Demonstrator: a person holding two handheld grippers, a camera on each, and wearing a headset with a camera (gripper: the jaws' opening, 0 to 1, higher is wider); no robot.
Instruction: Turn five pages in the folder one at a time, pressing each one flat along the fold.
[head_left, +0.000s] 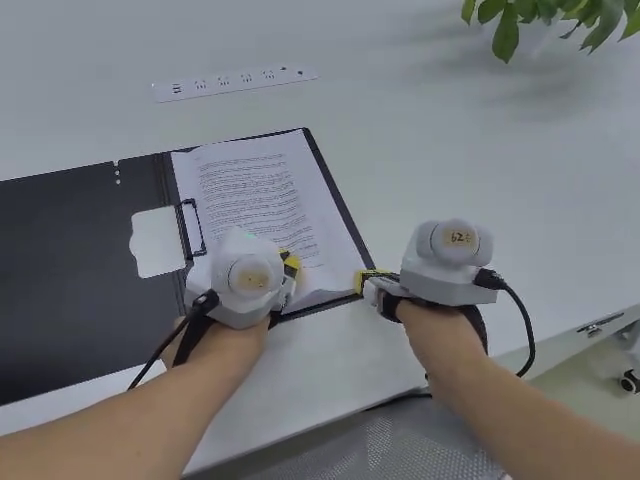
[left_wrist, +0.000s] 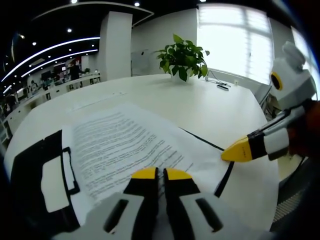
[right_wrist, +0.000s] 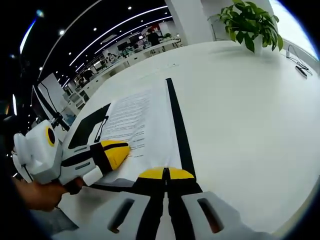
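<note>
Far left on the counter (head_left: 450, 130), black cover of the open folder (head_left: 70, 270), flat, with a clip (head_left: 190, 228) at the fold. Right of the clip, a printed page (head_left: 255, 190), lying flat. At the lower edge of the page, left gripper (left_wrist: 159, 173), fingers closed, tips on the paper. Just beside, at the lower right corner of the folder, right gripper (right_wrist: 165, 173), fingers closed too, tips at the page corner. Behind the folder, a power strip (head_left: 235, 80); far right, a plant (head_left: 520, 20)
</note>
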